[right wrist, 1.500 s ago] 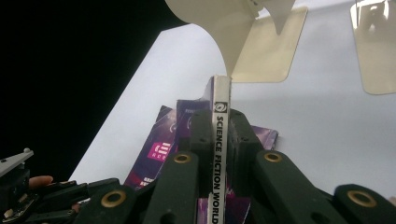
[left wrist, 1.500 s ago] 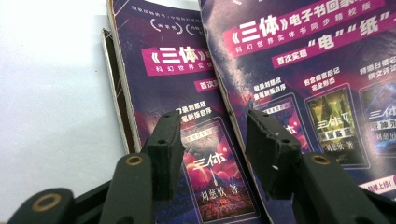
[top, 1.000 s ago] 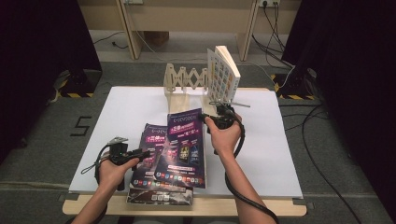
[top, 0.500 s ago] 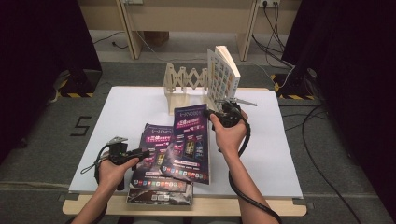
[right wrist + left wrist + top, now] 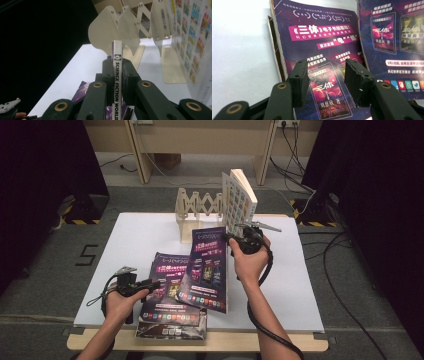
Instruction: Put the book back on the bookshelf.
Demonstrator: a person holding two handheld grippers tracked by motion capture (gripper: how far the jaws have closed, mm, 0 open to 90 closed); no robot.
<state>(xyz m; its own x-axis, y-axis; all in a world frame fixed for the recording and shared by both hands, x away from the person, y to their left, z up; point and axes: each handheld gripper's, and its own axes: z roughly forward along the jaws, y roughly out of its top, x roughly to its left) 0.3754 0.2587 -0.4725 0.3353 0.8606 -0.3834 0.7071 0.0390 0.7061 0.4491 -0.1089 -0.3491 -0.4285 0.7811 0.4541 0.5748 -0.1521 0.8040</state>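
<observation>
The right gripper [image 5: 236, 239] pinches a magazine [image 5: 206, 269] by its spine, tilting it up near the centre of the surface [image 5: 300, 285], presumably so it can go upright into the rack [image 5: 200, 210] at 12 o'clock, beside a standing book [image 5: 239, 202]. The left gripper [image 5: 152, 283], jaws spread, rests over the stack [image 5: 167, 305] at 7 o'clock, likely steadying it.

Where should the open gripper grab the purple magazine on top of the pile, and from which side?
Best at the long spine edge of the top magazine, coming in low from the bare table side. It lies flat on the stack, so only its edges give the open left gripper something to pinch. The lifted magazine in the right gripper overhangs the other side.
</observation>
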